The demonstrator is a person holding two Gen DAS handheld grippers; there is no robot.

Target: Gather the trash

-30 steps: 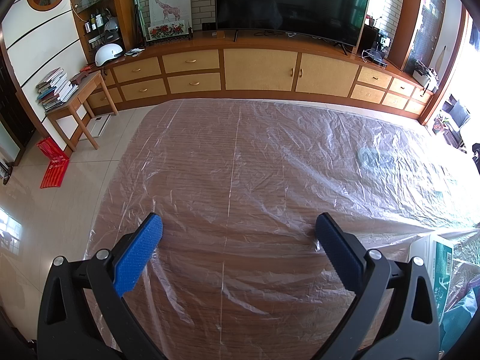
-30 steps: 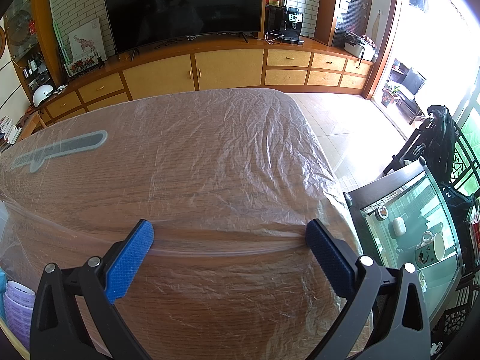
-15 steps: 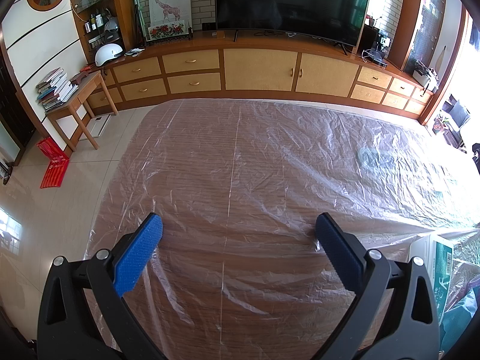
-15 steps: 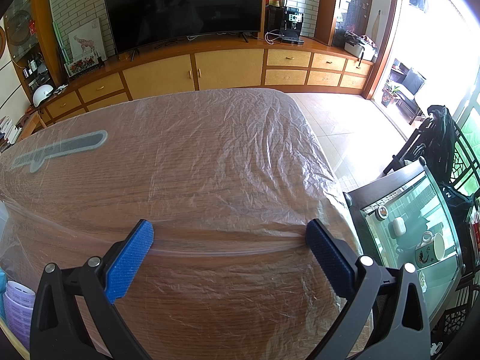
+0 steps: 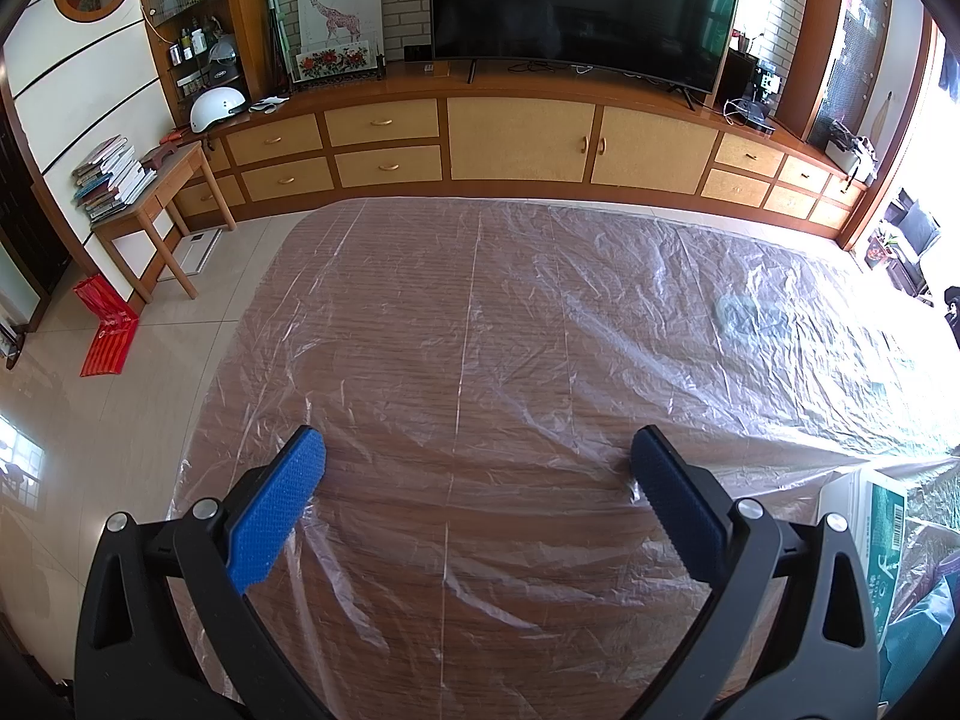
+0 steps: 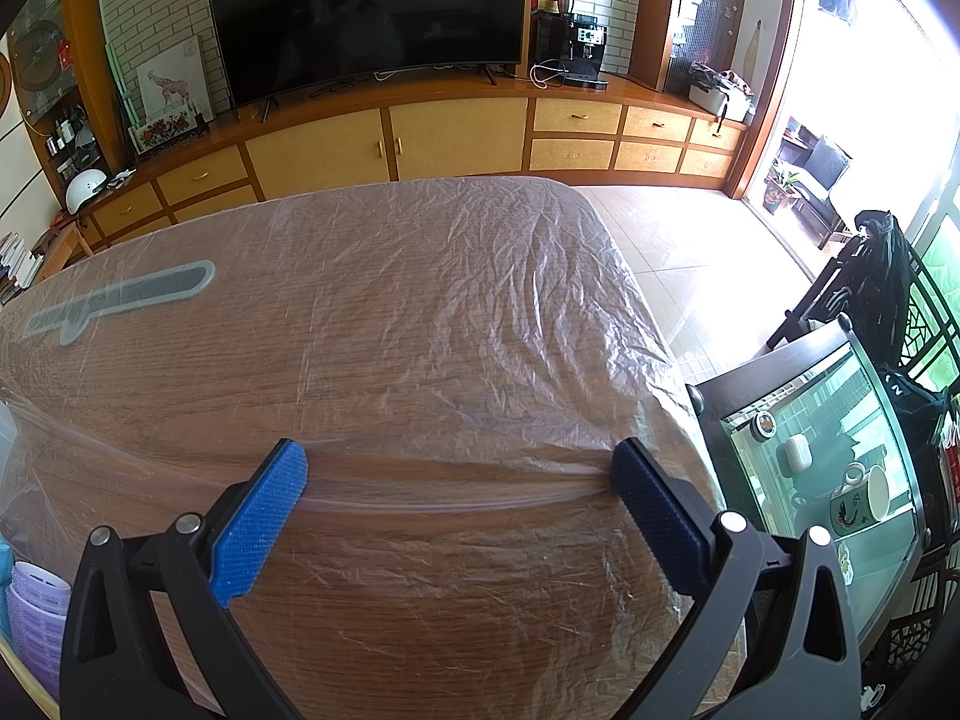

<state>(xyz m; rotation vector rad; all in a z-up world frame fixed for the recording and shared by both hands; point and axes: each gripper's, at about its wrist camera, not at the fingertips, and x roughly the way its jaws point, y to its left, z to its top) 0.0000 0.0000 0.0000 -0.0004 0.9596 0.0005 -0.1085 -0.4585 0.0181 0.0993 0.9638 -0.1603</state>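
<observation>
Wood-grain tabletop (image 5: 480, 396) fills both views, draped in a thin, wrinkled clear plastic sheet (image 6: 480, 300), with a long wooden TV cabinet (image 5: 522, 138) behind it. The left gripper (image 5: 477, 462) hangs with its blue-padded jaws spread wide and empty over bare sheet; the right gripper (image 6: 459, 468) is equally wide and empty, a taut fold of film running between its pads.

No obvious loose trash lies on the open surface. Candidates sit only at the margins — a white and green printed carton (image 5: 870, 516) at the left view's right edge, under the film, and a stack of purple cups (image 6: 30, 606) at the right view's lower left.

The likely trouble is the film: a closing jaw could snag it and drag the whole cover, along with whatever rests on it. Both edge items are cut off, so whether they are trash cannot be told. A grey elongated shape (image 6: 120, 297) under the plastic is too blurred to identify, and no bin is in sight.
</observation>
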